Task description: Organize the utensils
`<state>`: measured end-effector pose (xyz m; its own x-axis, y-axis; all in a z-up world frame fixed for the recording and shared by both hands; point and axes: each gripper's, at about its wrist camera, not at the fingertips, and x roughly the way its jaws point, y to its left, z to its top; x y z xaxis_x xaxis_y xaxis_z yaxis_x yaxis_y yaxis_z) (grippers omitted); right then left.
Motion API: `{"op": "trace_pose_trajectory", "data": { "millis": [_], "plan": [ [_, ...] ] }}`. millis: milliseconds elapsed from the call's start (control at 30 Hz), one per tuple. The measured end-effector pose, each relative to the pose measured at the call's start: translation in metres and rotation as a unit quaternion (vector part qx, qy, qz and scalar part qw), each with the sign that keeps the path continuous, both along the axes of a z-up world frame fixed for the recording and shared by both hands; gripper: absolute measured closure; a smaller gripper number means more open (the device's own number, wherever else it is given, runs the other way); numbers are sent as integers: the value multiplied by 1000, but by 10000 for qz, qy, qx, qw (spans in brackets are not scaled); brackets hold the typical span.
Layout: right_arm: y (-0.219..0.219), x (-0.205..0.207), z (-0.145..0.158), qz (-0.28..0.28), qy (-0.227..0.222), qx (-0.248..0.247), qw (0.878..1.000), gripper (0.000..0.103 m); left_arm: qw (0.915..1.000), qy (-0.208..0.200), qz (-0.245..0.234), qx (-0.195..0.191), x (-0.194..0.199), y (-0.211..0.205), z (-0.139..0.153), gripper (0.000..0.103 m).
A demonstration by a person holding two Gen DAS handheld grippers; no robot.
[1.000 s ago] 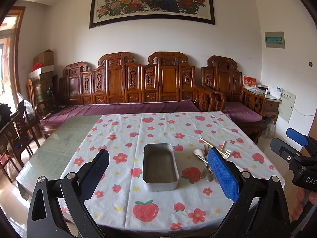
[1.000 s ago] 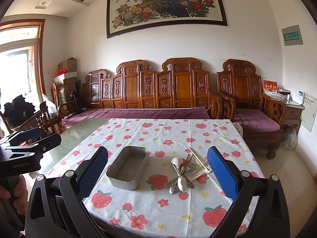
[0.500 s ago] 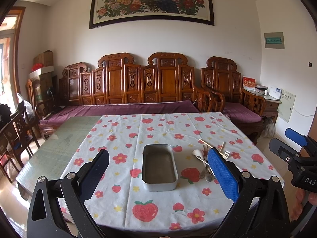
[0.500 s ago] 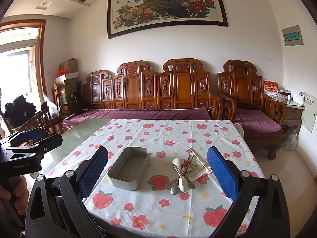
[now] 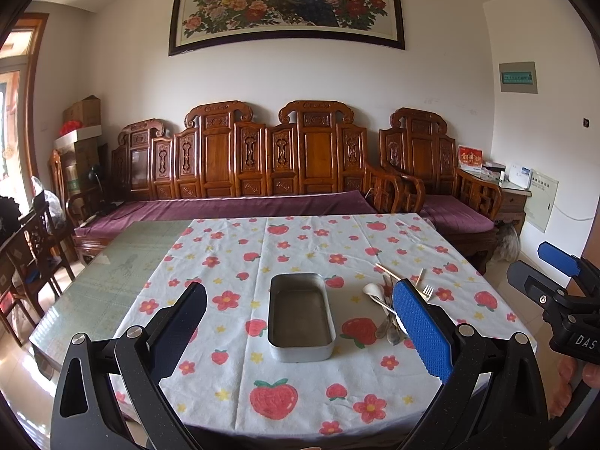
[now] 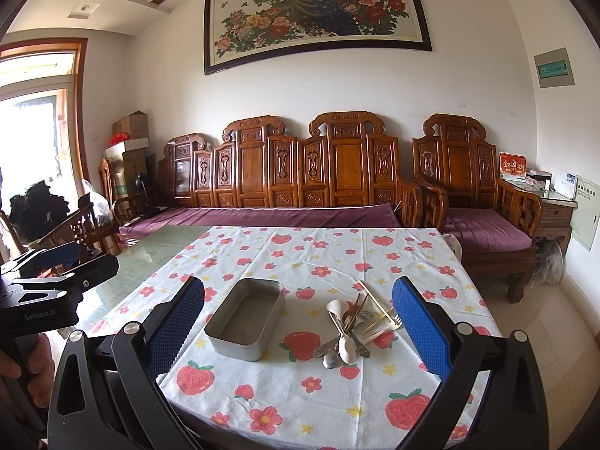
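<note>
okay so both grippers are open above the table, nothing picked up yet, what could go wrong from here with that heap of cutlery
1. The mixed pile of metal and pale spoons, fork and chopsticks is crossed and overlapping, so the open right gripper may pinch several pieces or drag neighbours along.
2. The empty rectangular metal tin sits loose on the strawberry-print tablecloth; a nudge could slide it.
3. The cloth looks wrinkled near the front edge, so a low finger could snag it.

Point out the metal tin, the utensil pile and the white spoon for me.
metal tin [image 6: 240, 317]: right wrist view, on its bare floor.
utensil pile [image 6: 350, 328]: right wrist view, where the handles cross.
white spoon [image 6: 347, 347]: right wrist view, on its bowl.
</note>
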<state>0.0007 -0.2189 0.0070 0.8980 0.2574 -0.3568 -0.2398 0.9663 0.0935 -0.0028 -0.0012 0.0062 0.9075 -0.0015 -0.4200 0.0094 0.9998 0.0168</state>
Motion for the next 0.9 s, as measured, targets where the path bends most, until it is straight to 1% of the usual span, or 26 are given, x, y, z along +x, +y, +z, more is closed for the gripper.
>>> {"op": "trace_pose_trajectory", "data": {
  "millis": [233,333,467,633,733,900],
  "plan": [
    [0,0,0,-3,-6,-3,10000,3,10000,-1,-2,0,1,0,-1,6],
    [5,-4,7,24,-18,-17,10000,3,10000,1,-3,-3,0,0,-1,6],
    [6,-4,8,20,-15,-11,10000,3,10000,8,-3,-2,0,0,-1,6],
    [8,-3,8,-6,5,-51,10000,3,9999,166,-28,7,9,-4,-7,6],
    [8,5,2,-14,66,-91,9999,3,9994,327,-75,2,18,-7,-15,6],
    [-6,27,-23,28,208,-102,9997,3,9978,625,-197,-41,41,-6,-38,6]
  ]
}}
